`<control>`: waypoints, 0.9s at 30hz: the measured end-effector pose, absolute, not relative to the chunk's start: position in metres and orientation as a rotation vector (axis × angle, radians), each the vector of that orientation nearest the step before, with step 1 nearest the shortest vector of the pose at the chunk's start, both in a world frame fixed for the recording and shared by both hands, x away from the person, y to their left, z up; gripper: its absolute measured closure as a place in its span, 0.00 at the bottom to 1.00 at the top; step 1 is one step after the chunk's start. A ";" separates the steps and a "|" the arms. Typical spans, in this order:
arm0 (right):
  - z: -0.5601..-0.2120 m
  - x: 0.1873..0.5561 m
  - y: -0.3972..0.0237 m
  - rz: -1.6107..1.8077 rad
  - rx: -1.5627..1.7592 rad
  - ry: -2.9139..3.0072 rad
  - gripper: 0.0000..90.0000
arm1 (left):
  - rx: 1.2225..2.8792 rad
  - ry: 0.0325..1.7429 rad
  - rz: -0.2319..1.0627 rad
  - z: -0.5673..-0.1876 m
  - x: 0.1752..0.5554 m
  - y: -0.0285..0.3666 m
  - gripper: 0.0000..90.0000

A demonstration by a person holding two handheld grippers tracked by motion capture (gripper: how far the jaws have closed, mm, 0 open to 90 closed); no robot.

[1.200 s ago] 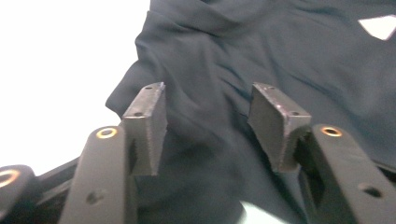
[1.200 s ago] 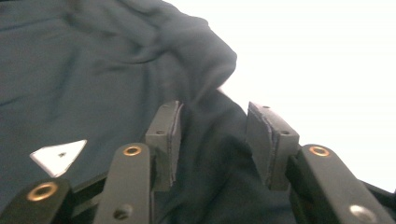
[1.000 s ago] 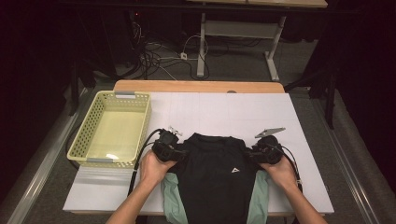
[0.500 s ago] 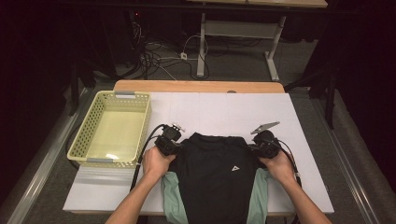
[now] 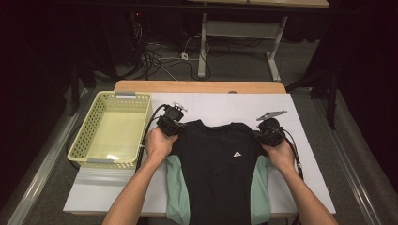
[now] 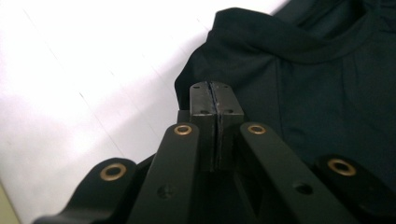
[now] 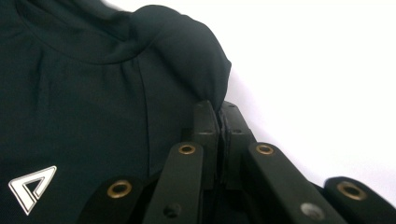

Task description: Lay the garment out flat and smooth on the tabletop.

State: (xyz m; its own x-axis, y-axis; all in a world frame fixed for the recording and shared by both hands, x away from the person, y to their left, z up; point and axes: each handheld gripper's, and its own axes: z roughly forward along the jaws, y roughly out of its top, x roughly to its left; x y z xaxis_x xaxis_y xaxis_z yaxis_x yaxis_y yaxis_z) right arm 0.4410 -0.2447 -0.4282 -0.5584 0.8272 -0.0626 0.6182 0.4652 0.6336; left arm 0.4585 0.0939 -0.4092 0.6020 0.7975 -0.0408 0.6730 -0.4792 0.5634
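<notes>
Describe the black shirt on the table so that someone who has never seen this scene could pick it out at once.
On the white table, right of the yellow basket, a black shirt lies flat between the person's two hands. It lies on top of a pale green garment that peeks out at both sides. Only the black one bears a small white triangle logo.

Basket blocks left; white table beyond lies open.
</notes>
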 end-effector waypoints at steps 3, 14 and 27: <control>-0.425 0.448 -0.244 0.798 1.227 2.336 0.98 | 2.282 1.164 0.330 -0.404 0.466 0.092 0.97; -0.419 0.470 -0.241 0.766 1.271 2.262 0.97 | 2.254 1.192 0.352 -0.404 0.493 0.087 0.96; -0.431 0.439 -0.251 0.839 1.273 2.257 0.73 | 2.201 1.142 0.250 -0.422 0.444 0.094 0.52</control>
